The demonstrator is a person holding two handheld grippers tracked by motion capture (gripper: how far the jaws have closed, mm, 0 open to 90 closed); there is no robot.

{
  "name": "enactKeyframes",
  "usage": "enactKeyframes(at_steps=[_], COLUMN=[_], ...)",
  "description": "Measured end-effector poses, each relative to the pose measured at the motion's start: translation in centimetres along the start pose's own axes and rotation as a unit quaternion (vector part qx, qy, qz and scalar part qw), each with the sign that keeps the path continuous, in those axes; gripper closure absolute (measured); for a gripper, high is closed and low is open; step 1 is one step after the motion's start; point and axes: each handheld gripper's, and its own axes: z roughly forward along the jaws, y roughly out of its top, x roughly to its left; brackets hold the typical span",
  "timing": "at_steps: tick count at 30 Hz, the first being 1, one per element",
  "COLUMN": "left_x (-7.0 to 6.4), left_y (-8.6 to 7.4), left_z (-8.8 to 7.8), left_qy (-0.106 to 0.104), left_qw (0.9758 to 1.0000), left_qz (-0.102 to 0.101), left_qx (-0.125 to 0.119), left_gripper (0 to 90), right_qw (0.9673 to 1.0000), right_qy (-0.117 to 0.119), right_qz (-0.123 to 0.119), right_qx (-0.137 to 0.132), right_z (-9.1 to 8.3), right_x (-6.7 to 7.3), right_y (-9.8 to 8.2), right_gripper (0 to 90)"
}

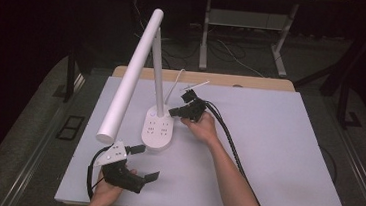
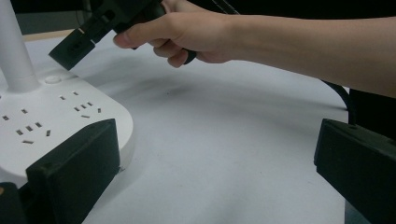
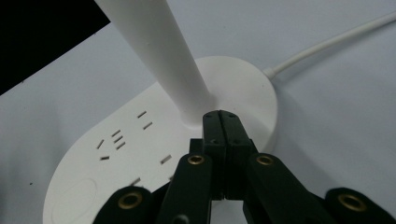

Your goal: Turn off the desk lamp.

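The right gripper (image 3: 219,122) is pinched closed, empty, at the lamp (image 1: 157,126) base. The left gripper (image 1: 135,165) is wide open, empty. The lamp looks stiff, top-heavy; hold its pole.

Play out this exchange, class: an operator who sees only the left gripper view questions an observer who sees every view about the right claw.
Operator: Is the right claw open?
Observer: No. In the right gripper view the right claw is shut, jaws pressed together.
Operator: Where is its tip pointing?
Observer: At the foot of the lamp post, above the socket base.
Operator: Anything beyond the base?
Observer: A white cable leaves its far rim.
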Motion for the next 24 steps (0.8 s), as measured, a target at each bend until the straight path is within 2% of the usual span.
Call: enactKeyframes(at_steps=[7,8,16,21,24], left_x=[0.0,0.0,0.0,0.0,0.0], left_y=[0.0,0.0,0.0,0.0,0.0], left_z=[0.0,0.0,0.1,0.2,0.2], left_qy=[0.001,0.001,0.003,0.005,0.004], left_qw=[1.0,1.0,1.0,1.0,1.0], left_qz=[-0.001,-0.001,0.002,0.001,-0.001], left_qx=[-0.001,0.0,0.0,0.002,0.002], left_gripper=[0.0,0.0,0.0,0.0,0.0], right_qw=[0.9999,0.9999,0.9994,0.9993,0.9993], right_qy=[-0.006,-0.006,-0.014,-0.012,-0.011], right_qz=[-0.01,-0.014,-0.03,-0.032,-0.029], right_qx=[-0.002,-0.005,-0.007,-0.013,-0.019], right_z=[-1.6,-2.5,-5.1,-7.0,-8.0], right_x=[0.0,0.1,0.5,1.0,1.1], right_y=[-0.2,-0.2,-0.4,-0.9,-1.2], right_gripper=[90.0,90.0,89.6,86.1,80.0])
